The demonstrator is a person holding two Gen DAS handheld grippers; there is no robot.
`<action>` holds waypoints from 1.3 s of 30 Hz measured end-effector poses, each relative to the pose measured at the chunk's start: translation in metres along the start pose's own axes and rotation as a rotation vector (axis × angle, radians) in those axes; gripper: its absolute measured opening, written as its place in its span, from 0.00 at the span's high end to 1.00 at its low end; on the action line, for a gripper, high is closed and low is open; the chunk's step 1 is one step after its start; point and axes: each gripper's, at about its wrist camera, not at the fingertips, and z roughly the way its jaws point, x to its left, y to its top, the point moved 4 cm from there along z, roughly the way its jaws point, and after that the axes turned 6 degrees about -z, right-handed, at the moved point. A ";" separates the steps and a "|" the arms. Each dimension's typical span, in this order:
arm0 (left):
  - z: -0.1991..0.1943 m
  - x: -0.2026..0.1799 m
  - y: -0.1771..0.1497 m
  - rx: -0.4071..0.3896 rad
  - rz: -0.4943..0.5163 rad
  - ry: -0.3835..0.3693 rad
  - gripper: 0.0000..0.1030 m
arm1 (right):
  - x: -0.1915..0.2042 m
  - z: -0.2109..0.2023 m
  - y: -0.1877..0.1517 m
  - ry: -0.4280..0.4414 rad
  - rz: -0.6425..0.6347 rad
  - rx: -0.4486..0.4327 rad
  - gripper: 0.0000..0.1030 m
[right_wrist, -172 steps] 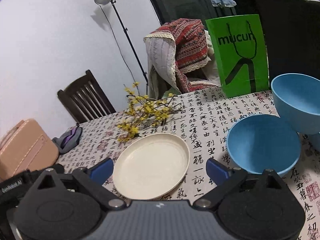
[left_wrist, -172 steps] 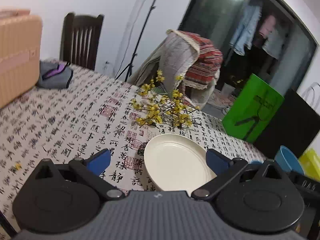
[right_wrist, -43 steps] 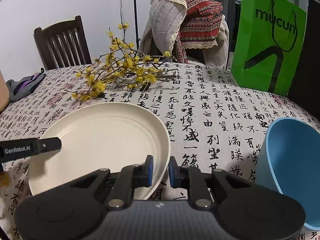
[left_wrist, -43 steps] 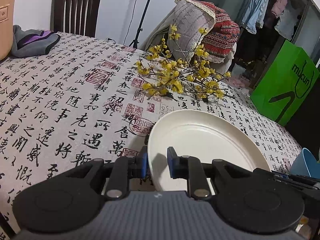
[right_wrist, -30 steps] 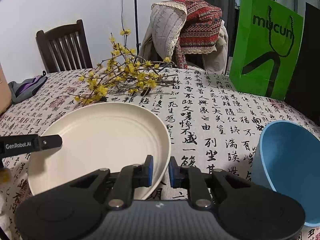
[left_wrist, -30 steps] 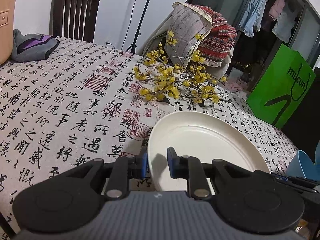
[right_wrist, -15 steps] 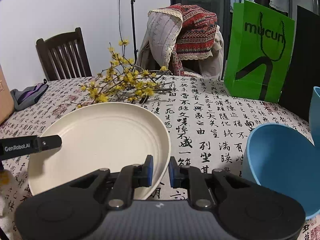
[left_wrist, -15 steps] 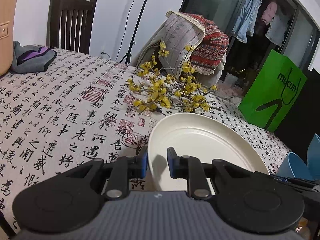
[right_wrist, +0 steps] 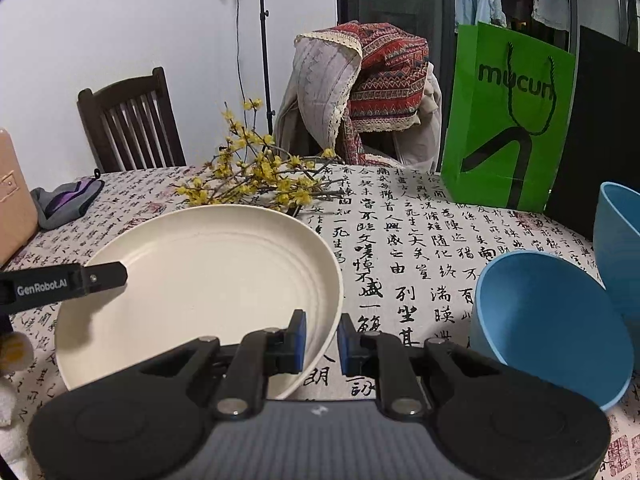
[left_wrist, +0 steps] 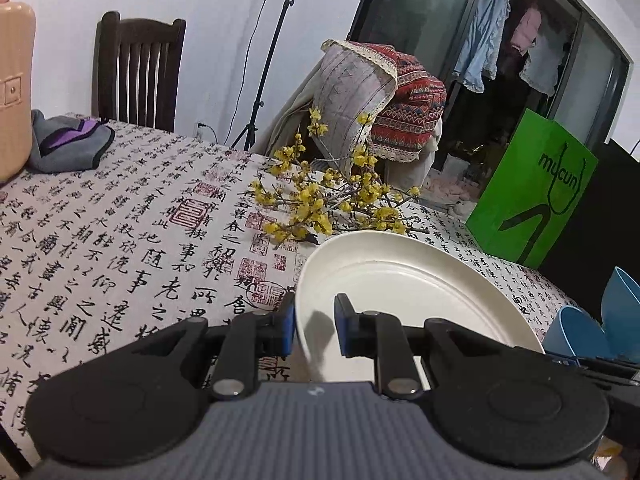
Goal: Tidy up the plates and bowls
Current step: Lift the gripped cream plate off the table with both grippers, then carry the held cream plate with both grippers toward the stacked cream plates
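A cream plate (left_wrist: pixel 404 292) (right_wrist: pixel 208 280) hangs a little above the tablecloth, held from both sides. My left gripper (left_wrist: pixel 315 326) is shut on its left rim. On the opposite, right rim my right gripper (right_wrist: pixel 322 340) is shut too. The left gripper's finger also shows in the right wrist view, reaching over the plate's left edge. Two blue bowls stand to the right: a near one (right_wrist: pixel 548 320) (left_wrist: pixel 576 334) tipped toward me, and a taller one (right_wrist: pixel 620 248) (left_wrist: pixel 624 300) behind it.
A branch of yellow flowers (left_wrist: pixel 320 200) (right_wrist: pixel 256 180) lies just beyond the plate. A green paper bag (right_wrist: pixel 508 120) and a black panel (right_wrist: pixel 600 132) stand at the back right. At the far left are a grey-purple pouch (left_wrist: pixel 68 144) and a peach case (left_wrist: pixel 14 96). Chairs ring the table.
Both grippers have risen with the plate between them, so its far edge now sits higher against the flowers. More of the tall blue bowl has come into view. Both grips are unchanged.
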 end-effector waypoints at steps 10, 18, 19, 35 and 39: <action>-0.024 0.001 -0.001 -0.016 0.024 0.009 0.80 | 0.007 -0.019 -0.002 0.002 0.011 -0.023 0.85; -0.044 0.001 -0.003 -0.024 0.038 0.011 0.80 | 0.012 -0.035 -0.005 0.004 0.022 -0.038 0.85; -0.047 0.001 -0.003 -0.027 0.042 0.010 0.80 | 0.012 -0.038 -0.005 0.003 0.023 -0.040 0.85; -0.083 0.002 -0.010 -0.054 0.071 0.013 0.80 | 0.020 -0.068 -0.013 0.011 0.027 -0.067 0.85; -0.091 0.002 -0.011 -0.060 0.076 0.013 0.80 | 0.021 -0.075 -0.014 0.012 0.026 -0.074 0.85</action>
